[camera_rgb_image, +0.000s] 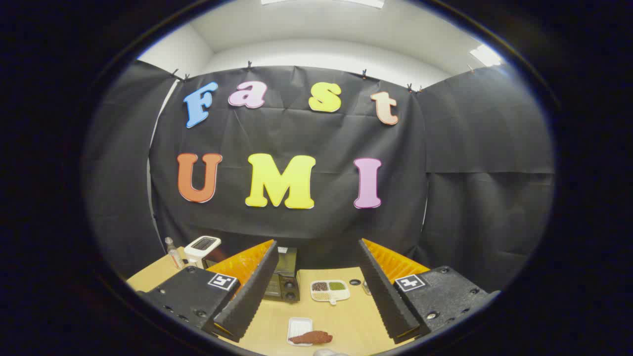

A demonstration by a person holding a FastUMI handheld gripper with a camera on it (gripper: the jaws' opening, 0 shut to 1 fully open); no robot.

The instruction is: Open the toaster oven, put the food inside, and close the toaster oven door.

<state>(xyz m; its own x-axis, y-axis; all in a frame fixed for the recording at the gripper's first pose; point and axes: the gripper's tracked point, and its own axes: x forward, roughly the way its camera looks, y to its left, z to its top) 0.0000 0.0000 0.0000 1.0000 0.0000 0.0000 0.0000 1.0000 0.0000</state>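
Booth interior, draped in black cloth under a white ceiling, with a pale wooden tabletop (346, 316) as working surface. Landmark item: one dark boxy toaster oven with a glass door and round knobs (284, 282), standing at the back of the tabletop against the cloth, door apparently still shut, partly hidden behind one finger. Right of the toaster oven: one white divided dish holding brown, green and pale portions (330, 290), then a small dark round object (355, 282), too small to identify. Left of the toaster oven: one white appliance with a dark flat top (202, 246) and one small clear bottle (173, 253). Nearer than the toaster oven: one small white rectangular tray (299, 327) with a reddish-brown oblong piece of food (311, 337) lying across its near end, presumably laid out in front for easy pick-up once the door is down. Gripper (316, 329): jaws spread wide, holding nothing, raised above the tabletop. Position of task items: the food lies between the fingers near their tips; the toaster oven lies beyond the tips, partly screened by the finger nearest it. Judgement: task at opening stage; door to be reached first, food untouched.
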